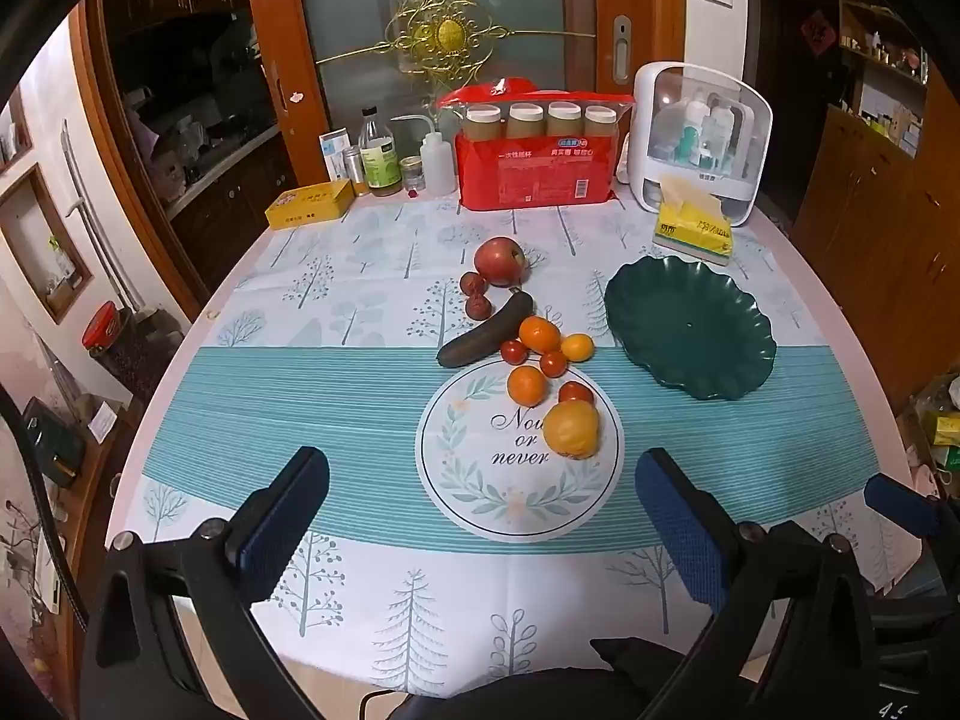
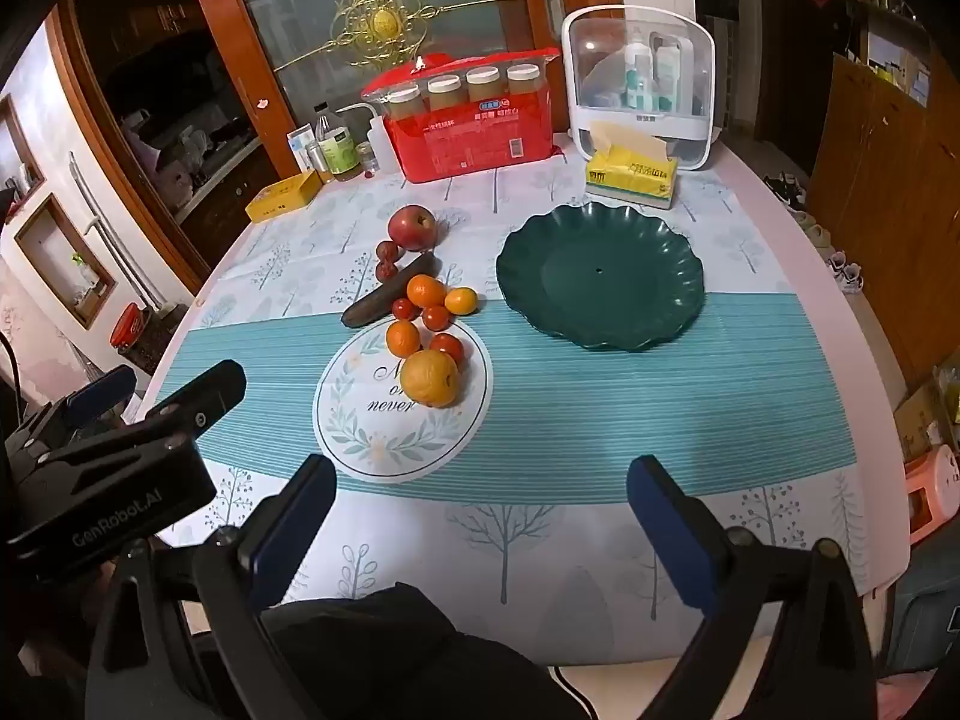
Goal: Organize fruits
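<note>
Left gripper (image 1: pixel 480 504): we see its jaws spread wide, nothing between them, above the tree-patterned worktop (image 1: pixel 336 396). Ahead of the jaws, slightly right: large yellow-orange citrus (image 1: pixel 571 429), closest; beyond it two small oranges (image 1: pixel 527 385), red cherry tomatoes (image 1: pixel 552 363), a dark green cucumber (image 1: pixel 485 331) lying slantwise, two wrinkled red dates (image 1: pixel 473 284), then a red apple (image 1: pixel 499 260) farthest. All loose on the cloth. Right gripper (image 2: pixel 480 489): jaws likewise wide and empty. Scalloped dark green plate (image 2: pixel 600 279) well ahead of them, empty, apart from the fruit.
</note>
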The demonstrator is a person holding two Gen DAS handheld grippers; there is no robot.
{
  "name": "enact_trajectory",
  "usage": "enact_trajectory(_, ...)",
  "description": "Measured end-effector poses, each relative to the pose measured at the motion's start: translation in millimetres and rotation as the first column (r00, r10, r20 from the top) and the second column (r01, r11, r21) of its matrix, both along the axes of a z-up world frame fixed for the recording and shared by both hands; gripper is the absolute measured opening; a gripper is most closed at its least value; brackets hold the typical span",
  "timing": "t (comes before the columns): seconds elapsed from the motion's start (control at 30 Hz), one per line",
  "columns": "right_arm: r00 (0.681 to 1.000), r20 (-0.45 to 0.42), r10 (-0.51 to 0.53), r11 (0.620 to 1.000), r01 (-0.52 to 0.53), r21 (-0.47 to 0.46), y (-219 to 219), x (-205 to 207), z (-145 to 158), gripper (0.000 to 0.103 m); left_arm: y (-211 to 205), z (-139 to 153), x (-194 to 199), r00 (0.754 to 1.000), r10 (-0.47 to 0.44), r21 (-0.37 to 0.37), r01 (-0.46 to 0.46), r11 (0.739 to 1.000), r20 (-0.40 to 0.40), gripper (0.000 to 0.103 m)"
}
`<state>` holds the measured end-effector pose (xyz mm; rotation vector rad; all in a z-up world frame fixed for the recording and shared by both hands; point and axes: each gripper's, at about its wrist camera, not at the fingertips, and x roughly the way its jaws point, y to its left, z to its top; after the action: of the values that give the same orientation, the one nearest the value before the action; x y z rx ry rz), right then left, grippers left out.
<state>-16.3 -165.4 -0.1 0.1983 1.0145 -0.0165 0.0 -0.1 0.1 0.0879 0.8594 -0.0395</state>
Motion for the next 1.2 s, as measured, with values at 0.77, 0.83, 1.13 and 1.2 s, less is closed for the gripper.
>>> enact_trajectory(0.77,1.0,-0.003,0.001,1.0,-0.001,-0.002,4.1,-3.0,0.3,0.098,0.9,-0.1,0.2,1.0,0.005,0.005,-0.005,1.0,-0.001,0.102)
enact_trajectory(0.83,1.0,-0.004,0.001,1.0,-0.001,-0.002,3.9,-2.8,1.0,0.098,8.9,2.7,-5.4,1.0,0.005,0.005,-0.005,1.0,-0.002,0.102)
enact_trajectory(1.13,1.0,-0.008,0.005,1.0,-0.005,0.005,7.2,-11.1,0.8,0.098,7.3,0.8,-10.8,1.0,0.004,0.006,-0.004,1.0,-0.005,0.102)
enact_trajectory(1.2,1.0,-0.009,0.006,1.0,-0.005,0.006,7.5,-8.1,-0.9,0.098,9.0,-1.3,-19.4,1.0,0.005,0.006,-0.005,1.0,-0.006,0.102)
